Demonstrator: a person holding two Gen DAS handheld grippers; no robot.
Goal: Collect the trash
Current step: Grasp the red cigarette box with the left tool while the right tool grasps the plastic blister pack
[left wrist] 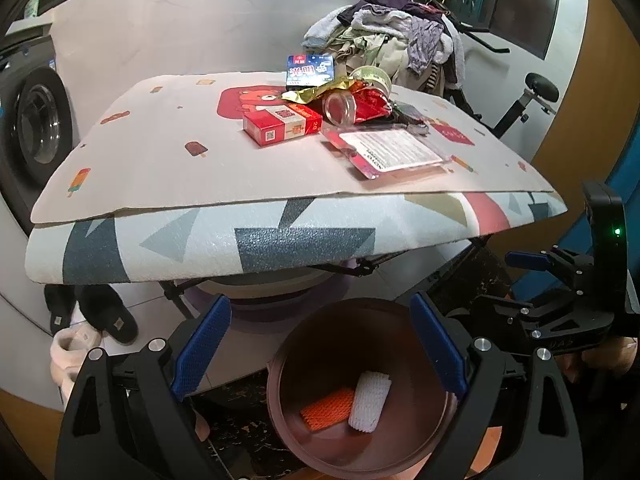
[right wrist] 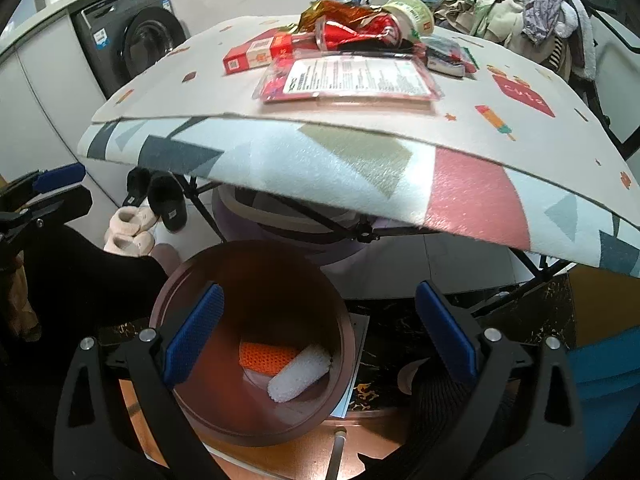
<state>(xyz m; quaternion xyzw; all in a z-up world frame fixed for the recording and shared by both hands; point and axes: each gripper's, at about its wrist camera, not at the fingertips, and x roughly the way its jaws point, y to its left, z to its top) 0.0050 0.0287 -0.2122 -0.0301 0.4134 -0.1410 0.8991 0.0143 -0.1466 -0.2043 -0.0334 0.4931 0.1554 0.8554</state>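
Note:
A brown round bin stands on the floor in front of the table and holds an orange foam net and a white foam net. My left gripper is open and empty above the bin. My right gripper is open and empty, also above the bin; it shows at the right of the left wrist view. On the table lie a red cigarette box, a clear blister pack, a plastic cup, a red-gold wrapper, a blue box and a paper bowl.
The folding table has a patterned mat overhanging its front edge. A washing machine stands at the left. A clothes pile sits behind the table. Slippers lie on the floor under it. A purple tub sits beneath the table.

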